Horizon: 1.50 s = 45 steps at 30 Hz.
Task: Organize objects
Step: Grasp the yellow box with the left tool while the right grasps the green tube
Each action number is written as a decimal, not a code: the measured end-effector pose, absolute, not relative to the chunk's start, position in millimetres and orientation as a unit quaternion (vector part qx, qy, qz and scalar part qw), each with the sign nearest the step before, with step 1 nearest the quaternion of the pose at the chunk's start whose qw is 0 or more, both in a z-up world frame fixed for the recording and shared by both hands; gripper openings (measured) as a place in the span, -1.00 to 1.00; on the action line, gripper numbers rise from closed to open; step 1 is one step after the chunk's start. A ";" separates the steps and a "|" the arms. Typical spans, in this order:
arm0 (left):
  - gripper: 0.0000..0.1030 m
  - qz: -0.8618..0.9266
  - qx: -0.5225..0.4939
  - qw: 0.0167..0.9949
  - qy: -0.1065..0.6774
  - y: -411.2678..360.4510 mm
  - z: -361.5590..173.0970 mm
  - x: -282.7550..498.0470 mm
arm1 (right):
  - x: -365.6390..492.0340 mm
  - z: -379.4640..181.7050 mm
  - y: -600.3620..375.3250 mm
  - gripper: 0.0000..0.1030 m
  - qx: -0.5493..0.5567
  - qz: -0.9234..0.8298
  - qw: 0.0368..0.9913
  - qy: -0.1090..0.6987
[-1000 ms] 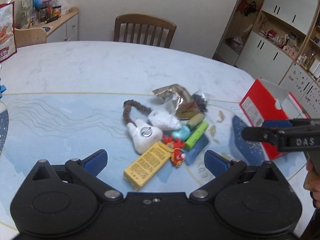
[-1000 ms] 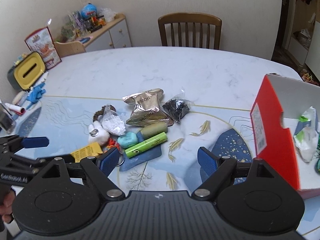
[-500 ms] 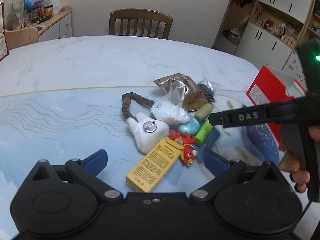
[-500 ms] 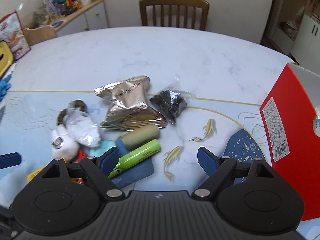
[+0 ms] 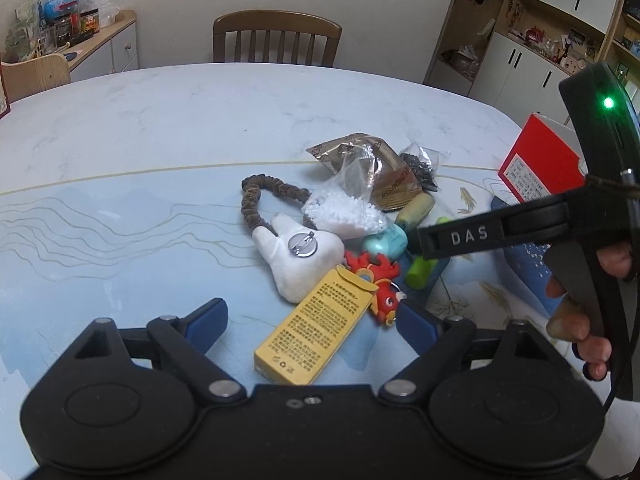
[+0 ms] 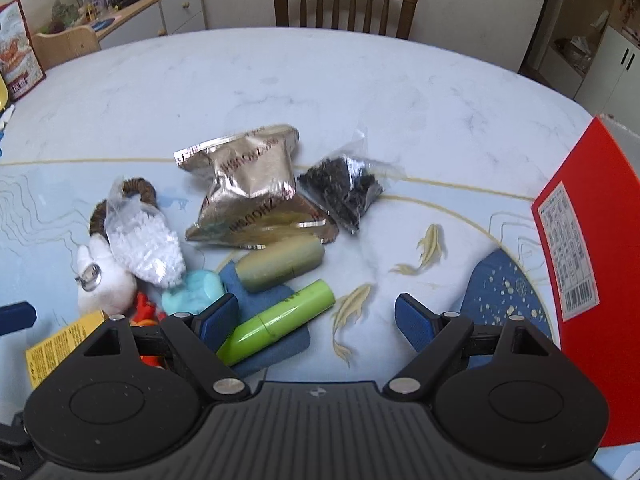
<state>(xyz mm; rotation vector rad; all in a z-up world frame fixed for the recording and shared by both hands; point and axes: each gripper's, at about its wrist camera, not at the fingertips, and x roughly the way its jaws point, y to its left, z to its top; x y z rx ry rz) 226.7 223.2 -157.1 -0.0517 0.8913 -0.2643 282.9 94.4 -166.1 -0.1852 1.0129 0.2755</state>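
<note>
Left claw: jaws spread wide, blue pads well apart, nothing between them, held low above worktop. Right claw: jaws likewise spread, empty, tilted down toward worktop. In left view, right claw's black finger reaches in from right side; person's hand wraps its handle, fingers curled round trigger.

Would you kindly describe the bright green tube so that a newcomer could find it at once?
Start at the red box on the table's right side, then look left to the heap of small things. At the heap's near edge the bright green tube lies slanted on a blue cloth. Its olive neighbour is duller and stubbier.
</note>
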 end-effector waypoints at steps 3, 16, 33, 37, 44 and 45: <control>0.62 -0.128 -0.020 0.893 0.431 222.3 -158.9 227.6 | 278.9 -169.0 91.3 0.66 -0.088 0.132 0.858 0.488; 0.18 -0.139 -0.008 0.886 0.443 214.0 -169.5 226.7 | 252.9 -166.9 69.9 0.24 -0.074 0.145 0.861 0.482; -0.40 -0.147 0.006 0.883 0.446 199.1 -166.4 204.9 | 224.2 -161.0 40.7 -0.59 -0.051 0.166 0.860 0.479; -0.40 -0.146 0.010 0.882 0.447 196.8 -166.0 201.5 | 217.8 -159.6 36.6 -0.57 -0.048 0.176 0.855 0.486; -0.39 -0.144 0.026 0.884 0.445 189.4 -167.1 204.8 | 201.9 -159.3 38.4 -0.57 -0.068 0.182 0.851 0.489; -0.39 -0.143 0.028 0.884 0.444 188.4 -167.4 204.6 | 199.0 -159.5 39.2 -0.57 -0.073 0.182 0.850 0.488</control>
